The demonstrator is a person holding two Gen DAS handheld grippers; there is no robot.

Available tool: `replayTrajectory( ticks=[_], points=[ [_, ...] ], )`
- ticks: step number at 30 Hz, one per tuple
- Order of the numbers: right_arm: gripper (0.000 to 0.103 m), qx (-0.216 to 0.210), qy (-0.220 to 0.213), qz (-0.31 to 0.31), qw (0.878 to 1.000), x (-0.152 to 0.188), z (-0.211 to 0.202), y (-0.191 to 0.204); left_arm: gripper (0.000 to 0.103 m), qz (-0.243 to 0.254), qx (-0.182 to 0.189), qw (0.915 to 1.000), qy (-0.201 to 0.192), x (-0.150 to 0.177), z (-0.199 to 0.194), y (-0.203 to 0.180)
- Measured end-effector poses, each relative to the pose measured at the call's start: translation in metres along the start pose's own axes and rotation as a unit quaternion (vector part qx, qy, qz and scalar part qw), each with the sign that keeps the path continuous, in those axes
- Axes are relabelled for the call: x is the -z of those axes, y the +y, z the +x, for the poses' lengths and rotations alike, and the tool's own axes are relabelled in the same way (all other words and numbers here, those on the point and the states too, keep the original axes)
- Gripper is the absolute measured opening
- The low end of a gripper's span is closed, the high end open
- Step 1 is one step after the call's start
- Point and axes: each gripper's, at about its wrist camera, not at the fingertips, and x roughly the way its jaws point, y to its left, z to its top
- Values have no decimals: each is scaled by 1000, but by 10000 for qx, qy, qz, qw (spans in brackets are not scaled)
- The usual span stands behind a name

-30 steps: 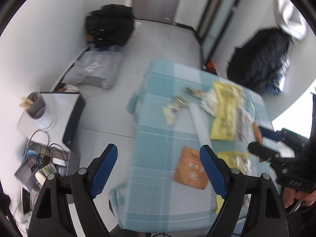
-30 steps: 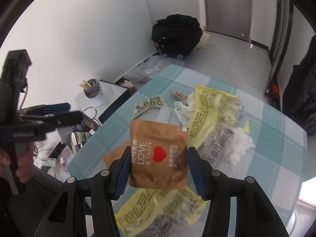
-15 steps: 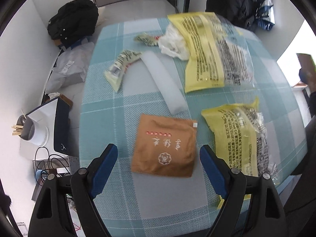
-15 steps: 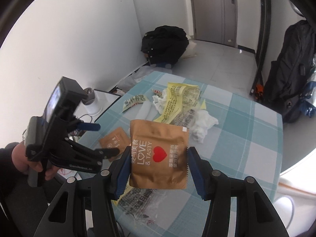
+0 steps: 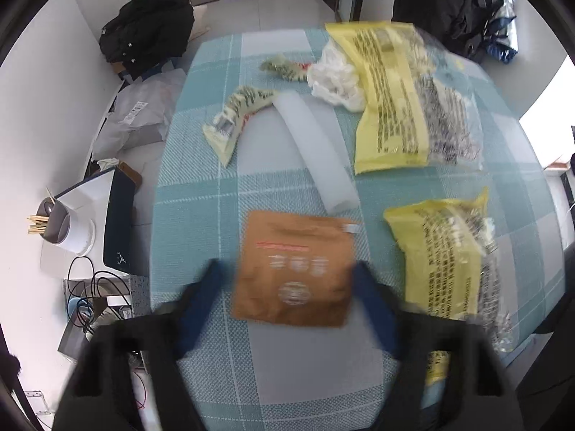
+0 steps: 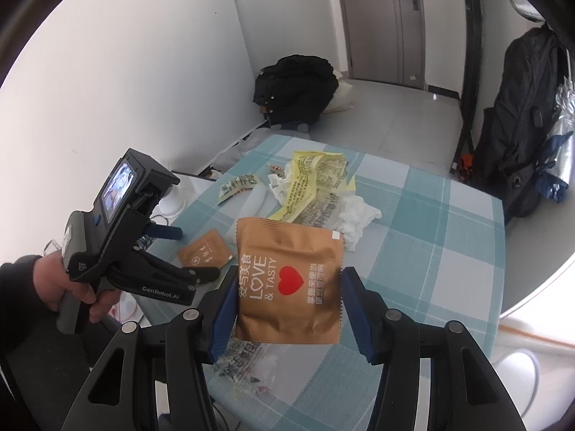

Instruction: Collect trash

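The right gripper [image 6: 287, 309] clasped one light, crinkly brown packet [image 6: 287, 283] by its side edges, while the left gripper [image 5: 287, 309], jaws just closing but not yet gripping, straddled a flat second packet [image 5: 294, 269] on the table [image 5: 201, 215], probably best pinched at its edges.

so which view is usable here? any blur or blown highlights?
Left wrist view: left gripper fingers are motion-smeared, jaws just closing around the brown packet on the table, whose print is also soft; window at right blown out. Right wrist view: sharp, held brown packet text legible; strong fisheye bending of the walls; bright spill at lower right.
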Motion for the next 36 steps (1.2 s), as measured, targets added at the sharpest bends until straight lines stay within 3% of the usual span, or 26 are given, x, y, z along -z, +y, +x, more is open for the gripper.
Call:
replayTrajectory(
  ticks=[9,15,16,17,19,21,31,34,36],
  points=[
    [54,-35,-48,61,10000,3,-5,0,39,-121,39,9999,-72,-4,2,-8],
    [54,-49,-76,57,9999,4,-6,0,36,-131,36,9999,-94,-1,0,-14],
    [54,-52,-78,55,9999,4,-6,0,19,-178,104,9997,-111,-1,-2,-14],
    [54,-56,-78,51,9999,4,-6,1,14,-244,147,9995,-110,-1,-4,-12],
    [54,-59,-89,40,9999,4,-7,1,12,-355,278,9989,-113,-1,-6,-10],
    [54,-64,-114,40,9999,4,-8,1,0,-419,433,9981,-117,1,-7,-9],
    [55,-86,-185,68,9998,3,-13,2,0,-364,470,9979,-254,-3,-22,-9],
    [55,-95,-192,90,9997,3,-13,2,1,-209,50,9991,-355,-6,-24,-8],
    [56,-115,-197,116,9997,3,-14,1,27,-211,137,9995,-204,-7,-17,-6]
  ],
)
